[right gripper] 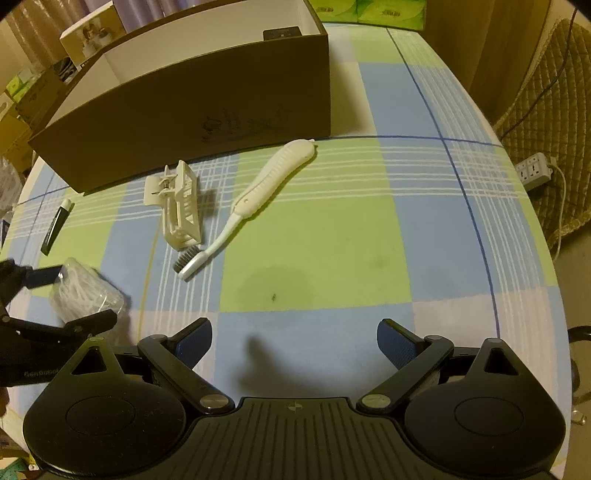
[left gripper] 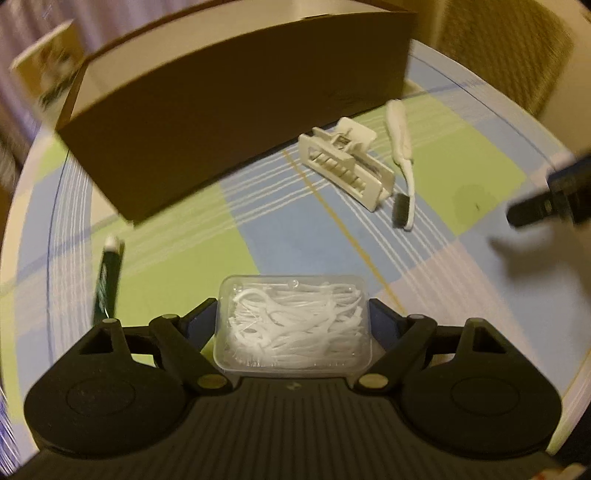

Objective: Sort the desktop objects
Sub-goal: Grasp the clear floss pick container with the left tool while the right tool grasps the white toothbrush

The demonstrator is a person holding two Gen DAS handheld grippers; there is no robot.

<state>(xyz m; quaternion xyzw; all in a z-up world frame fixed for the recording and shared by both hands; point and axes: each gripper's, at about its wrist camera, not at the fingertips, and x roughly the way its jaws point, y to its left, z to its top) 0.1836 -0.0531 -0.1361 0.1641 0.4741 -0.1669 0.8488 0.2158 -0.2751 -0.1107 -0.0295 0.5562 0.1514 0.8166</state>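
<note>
Left tongs [left gripper: 293, 325] clamp floss box [left gripper: 291, 325]; right tongs [right gripper: 294, 345] spread, clear tablecloth [right gripper: 332, 258] ahead.

Two low wrist views, shared tablecloth [left gripper: 303, 236]

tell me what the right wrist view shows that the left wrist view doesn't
Only the right wrist view shows the open right gripper holding nothing, the brown box's white inside, a power strip and green packs behind the table.

Only the left wrist view shows, close up, the floss picks inside the clear case, with the left gripper shut on it.

Both show the brown box, the white clip, the toothbrush, the dark green tube and the checked tablecloth.
</note>
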